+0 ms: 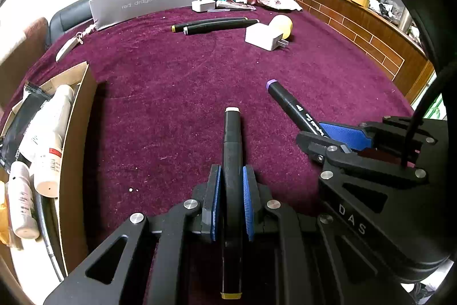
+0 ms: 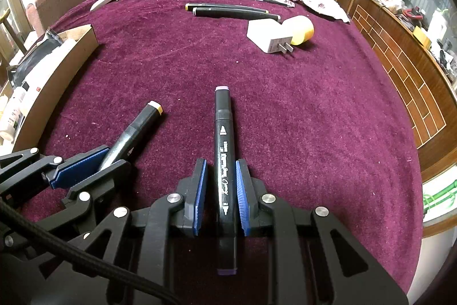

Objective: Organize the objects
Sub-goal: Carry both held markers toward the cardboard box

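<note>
My left gripper (image 1: 232,179) is shut on a black marker with a yellow cap (image 1: 232,150), which points forward over the purple tablecloth (image 1: 171,93). The marker (image 2: 134,133) and left gripper (image 2: 94,165) also show in the right wrist view. My right gripper (image 2: 220,173) is shut on a black marker with a purple cap (image 2: 222,139). That marker (image 1: 291,105) and the right gripper (image 1: 340,139) show at right in the left wrist view. Two more black markers (image 1: 214,25) lie side by side at the far middle.
A cardboard box (image 1: 74,150) with bottles and tubes stands at the left. A white plug adapter (image 1: 264,37) and a yellow object (image 1: 282,25) lie far right. A grey "red dragonfly" box (image 1: 142,2) stands at the back, with a white charger and cloths beside it. A wooden cabinet (image 1: 371,33) runs along the right.
</note>
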### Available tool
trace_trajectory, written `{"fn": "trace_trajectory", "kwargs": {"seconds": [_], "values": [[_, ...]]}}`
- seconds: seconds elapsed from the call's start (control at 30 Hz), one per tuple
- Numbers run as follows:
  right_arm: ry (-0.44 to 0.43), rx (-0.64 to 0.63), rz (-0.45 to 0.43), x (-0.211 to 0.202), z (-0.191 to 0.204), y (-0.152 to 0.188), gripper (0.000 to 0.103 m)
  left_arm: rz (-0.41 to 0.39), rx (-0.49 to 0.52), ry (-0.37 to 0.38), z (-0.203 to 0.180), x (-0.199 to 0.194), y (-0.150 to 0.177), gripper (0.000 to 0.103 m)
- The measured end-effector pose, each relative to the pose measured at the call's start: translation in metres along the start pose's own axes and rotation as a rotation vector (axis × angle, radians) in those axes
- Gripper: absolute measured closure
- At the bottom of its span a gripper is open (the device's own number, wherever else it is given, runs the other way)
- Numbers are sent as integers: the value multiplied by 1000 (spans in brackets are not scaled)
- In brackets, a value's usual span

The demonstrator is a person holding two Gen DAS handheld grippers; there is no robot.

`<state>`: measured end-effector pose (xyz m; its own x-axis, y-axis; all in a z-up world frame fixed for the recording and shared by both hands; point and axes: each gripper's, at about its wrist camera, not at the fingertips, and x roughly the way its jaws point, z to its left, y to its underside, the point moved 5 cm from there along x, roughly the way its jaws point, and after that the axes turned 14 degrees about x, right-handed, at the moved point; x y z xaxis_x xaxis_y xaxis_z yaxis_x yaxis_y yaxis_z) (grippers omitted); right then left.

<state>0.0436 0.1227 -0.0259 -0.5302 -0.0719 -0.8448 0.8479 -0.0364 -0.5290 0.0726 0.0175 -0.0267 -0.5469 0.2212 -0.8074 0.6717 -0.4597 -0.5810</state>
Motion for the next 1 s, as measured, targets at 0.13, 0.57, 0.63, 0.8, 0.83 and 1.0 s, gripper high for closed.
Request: {"fn": "trace_trajectory", "kwargs": {"seconds": [0.13,0.57,0.63,0.8,0.83,1.0], "values": [[-5,4,3,0,-1,1,86,-5,10,12,-2,0,0,91],[-93,77,29,-9,-13,9,90,-53,-55,97,6,-11,4,91],[-99,85,28,-11,-15,9,90,-59,-65,106,6,-13,6,91],[-119,107,22,-17,-18,11,90,-81,-63,108,5,-24,8,91],[-123,109,19,-19,-18,12,90,-88,-64,109,5,-27,9,91],[-149,119,5,-30,-18,12,90,-118,-69,111,6,-42,10,91]]}}
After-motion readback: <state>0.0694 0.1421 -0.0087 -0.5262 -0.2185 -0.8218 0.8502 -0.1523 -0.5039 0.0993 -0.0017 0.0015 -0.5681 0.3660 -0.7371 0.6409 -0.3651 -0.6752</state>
